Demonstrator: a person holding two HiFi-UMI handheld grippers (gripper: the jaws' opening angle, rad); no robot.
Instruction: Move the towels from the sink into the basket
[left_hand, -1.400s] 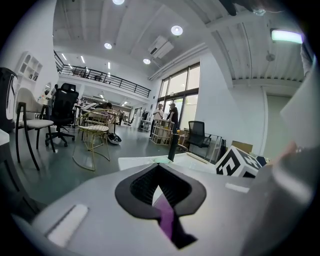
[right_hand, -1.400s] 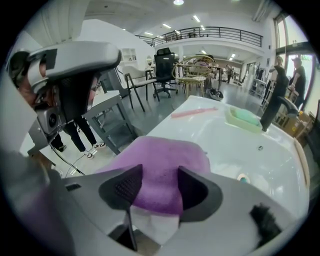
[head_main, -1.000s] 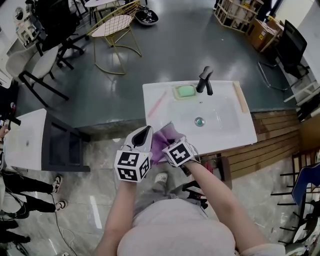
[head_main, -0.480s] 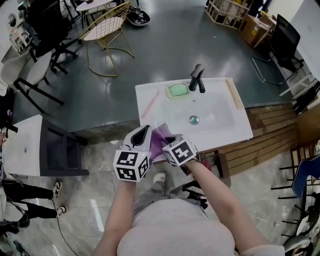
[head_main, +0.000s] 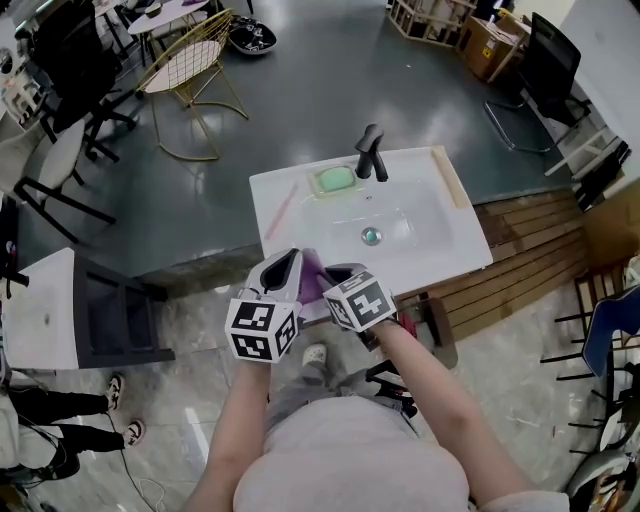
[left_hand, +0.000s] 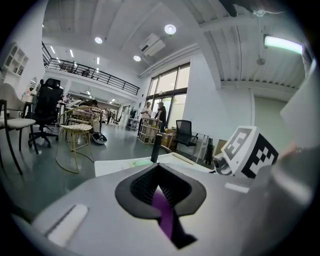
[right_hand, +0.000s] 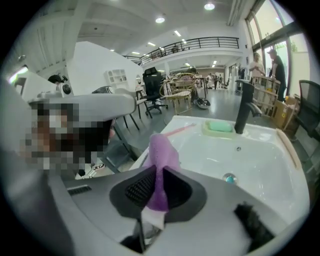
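With its fingers just closing, the right gripper (right_hand: 157, 189) pinches the soft purple cloth towel (right_hand: 162, 152), the left gripper (left_hand: 161, 194) clamps it narrowly too, and it has come up off the white ceramic sink (head_main: 430, 235), ready for the unseen basket.

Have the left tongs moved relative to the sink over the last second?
Yes, slightly. The left tongs, shut on the towel, have shifted right along the sink's front edge, narrowing the sideways gap to the drain.

One purple towel (head_main: 312, 278), one sink (head_main: 425, 232), one faucet (head_main: 369, 152)
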